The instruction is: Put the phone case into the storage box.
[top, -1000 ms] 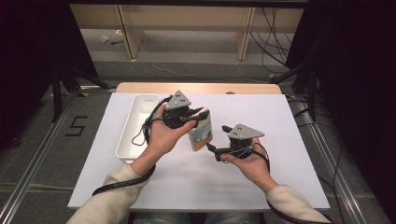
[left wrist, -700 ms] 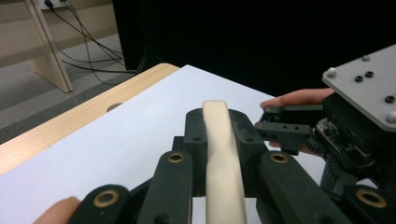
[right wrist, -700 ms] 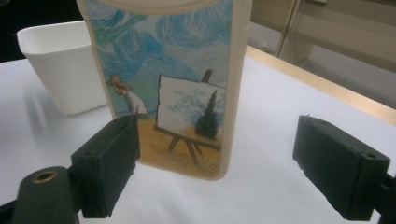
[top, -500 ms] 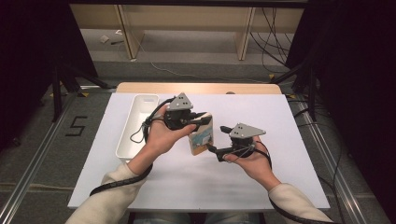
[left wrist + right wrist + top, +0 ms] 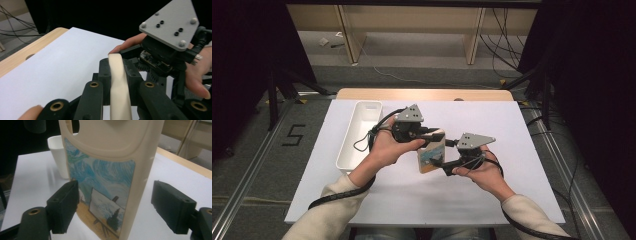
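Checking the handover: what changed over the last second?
The right gripper has just been closing its jaws around the phone case; in its own view the pads stand apart from the case. The left gripper stays clamped on the case's edge. Both hands and the white bin kept their places.

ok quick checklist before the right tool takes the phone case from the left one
1. Left tool shut on the phone case: ok, its jaws pinch the cream edge.
2. Case between the right tool jaws: ok.
3. Right pads pressing on the case: not ok; jaws have just been closing, and a gap remains on one side.
4. Case lifted off the white table: cannot tell.
5. White bin clear of both hands: ok.
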The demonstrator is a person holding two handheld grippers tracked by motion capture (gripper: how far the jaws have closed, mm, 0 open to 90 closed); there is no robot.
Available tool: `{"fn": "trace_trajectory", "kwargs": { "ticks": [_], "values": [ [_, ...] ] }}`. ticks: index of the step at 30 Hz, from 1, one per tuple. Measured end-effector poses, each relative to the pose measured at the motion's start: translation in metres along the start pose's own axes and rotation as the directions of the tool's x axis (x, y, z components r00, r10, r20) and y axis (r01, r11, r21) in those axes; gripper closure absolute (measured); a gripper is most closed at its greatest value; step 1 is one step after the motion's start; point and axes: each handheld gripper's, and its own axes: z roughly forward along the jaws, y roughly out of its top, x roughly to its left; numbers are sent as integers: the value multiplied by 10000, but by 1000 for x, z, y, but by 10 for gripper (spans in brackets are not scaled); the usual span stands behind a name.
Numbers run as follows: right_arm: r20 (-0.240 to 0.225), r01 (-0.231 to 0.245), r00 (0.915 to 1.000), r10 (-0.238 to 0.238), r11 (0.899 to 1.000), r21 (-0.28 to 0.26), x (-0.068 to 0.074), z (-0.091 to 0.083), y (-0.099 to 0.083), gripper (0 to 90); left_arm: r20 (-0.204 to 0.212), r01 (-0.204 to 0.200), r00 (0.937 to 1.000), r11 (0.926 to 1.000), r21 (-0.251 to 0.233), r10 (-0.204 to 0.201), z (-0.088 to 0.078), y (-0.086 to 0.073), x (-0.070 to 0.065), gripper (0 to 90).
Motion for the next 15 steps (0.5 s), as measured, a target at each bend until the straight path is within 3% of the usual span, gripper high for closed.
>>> {"fn": "trace_trajectory", "kwargs": {
  "ticks": [4, 10, 15],
  "values": [
    [-290, -35, 9996, 35, 10000, 10, -2, -1, -1, 307, 103, -45, 9999, 10000, -45, 46, 1, 0, -1, 792],
    [-627, -87, 9980, 89, 10000, 40, -3, -3, -1, 489, 119, -117, 9999, 9999, -106, 118, 2, 0, -2, 792],
    [-648, -125, 9978, 141, 9996, 246, -6, -5, -1, 596, 168, -137, 9998, 9998, -111, 138, 3, -1, -2, 792]
  ]
}}
